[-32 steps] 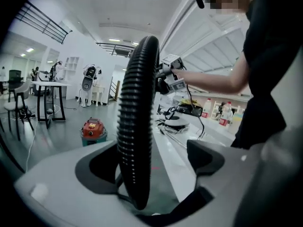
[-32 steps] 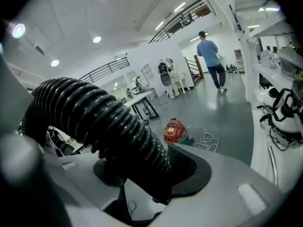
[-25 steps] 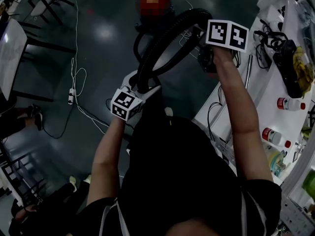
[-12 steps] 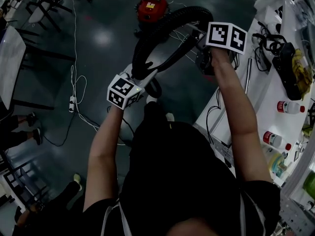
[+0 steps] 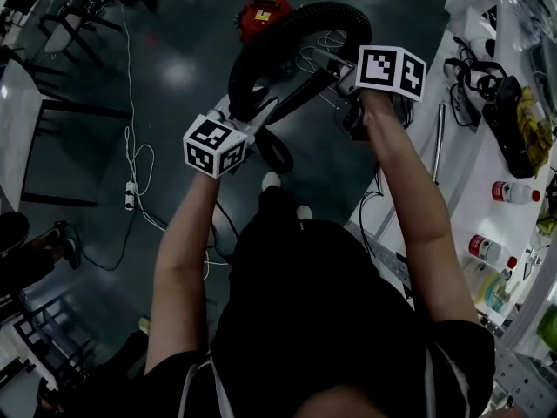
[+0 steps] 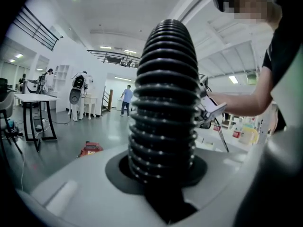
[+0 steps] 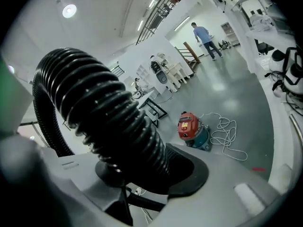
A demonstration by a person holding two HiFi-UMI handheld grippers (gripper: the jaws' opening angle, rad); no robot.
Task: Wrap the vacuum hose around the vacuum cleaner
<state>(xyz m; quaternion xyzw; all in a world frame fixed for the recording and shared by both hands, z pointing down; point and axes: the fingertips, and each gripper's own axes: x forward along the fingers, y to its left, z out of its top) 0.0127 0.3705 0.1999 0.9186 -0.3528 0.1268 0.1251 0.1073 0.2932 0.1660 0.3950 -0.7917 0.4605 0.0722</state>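
Note:
A black ribbed vacuum hose [image 5: 252,59] arches between my two grippers, above the dark floor. Its end trails down toward the red vacuum cleaner [image 5: 264,11], which stands on the floor ahead. My left gripper [image 5: 242,116] is shut on the hose [image 6: 165,103], which rises straight out of its jaws. My right gripper [image 5: 345,66] holds the other part of the hose [image 7: 118,122]; its jaws are closing, with the hose pressed between them. The vacuum cleaner [image 7: 191,126] shows past the right jaws, a loose white cord [image 7: 227,136] beside it.
A white workbench [image 5: 470,172] with bottles [image 5: 513,187], cables and tools runs along the right. A power strip and cable [image 5: 130,181] lie on the floor at left, near a table [image 5: 17,120] and chairs. People stand far off in the hall.
Both grippers have moved forward toward the vacuum cleaner with the hose. The arch of hose between them has drawn tighter.

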